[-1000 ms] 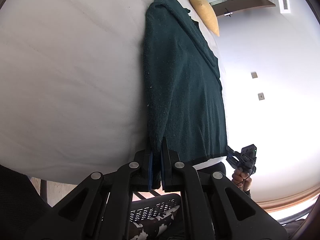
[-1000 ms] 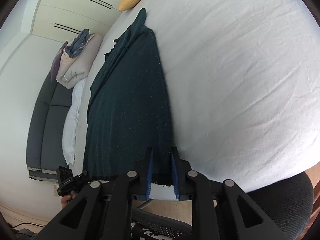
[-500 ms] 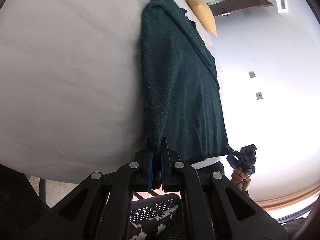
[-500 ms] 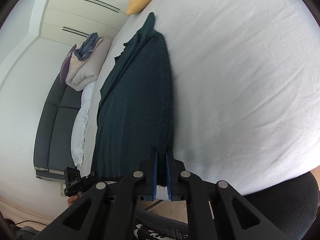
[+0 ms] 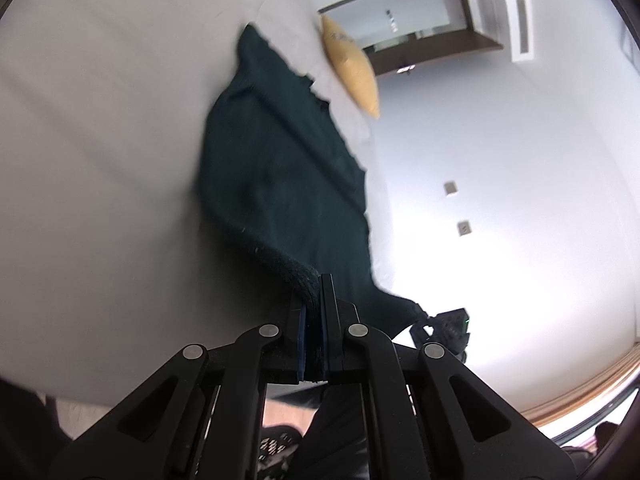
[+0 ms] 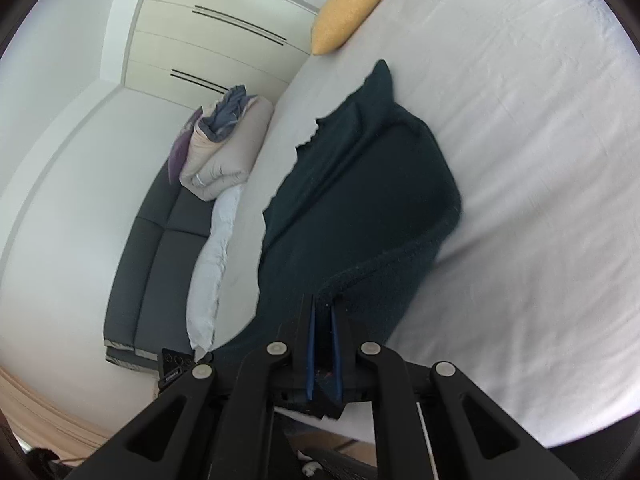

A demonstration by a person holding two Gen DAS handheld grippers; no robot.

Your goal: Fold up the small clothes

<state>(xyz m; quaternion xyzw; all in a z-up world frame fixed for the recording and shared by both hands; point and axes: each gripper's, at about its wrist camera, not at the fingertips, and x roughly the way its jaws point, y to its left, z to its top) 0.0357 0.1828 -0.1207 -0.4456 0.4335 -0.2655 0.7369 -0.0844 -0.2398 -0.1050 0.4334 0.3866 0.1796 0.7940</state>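
A dark green knit sweater lies on a white bed; it also shows in the right wrist view. My left gripper is shut on one bottom corner of the sweater and holds it lifted off the sheet. My right gripper is shut on the other bottom corner, also lifted. The hem hangs between the two grippers and the lower part curls up over the rest. The right gripper shows in the left wrist view, and the left gripper shows in the right wrist view.
A yellow pillow lies at the far end of the bed, also in the right wrist view. A grey sofa with a folded duvet stands beside the bed. White wardrobe doors are behind it.
Both grippers have lifted the sweater's bottom corners and carried them forward toward the collar. The lower part now curls off the sheet. The right gripper closed fully on the hem.
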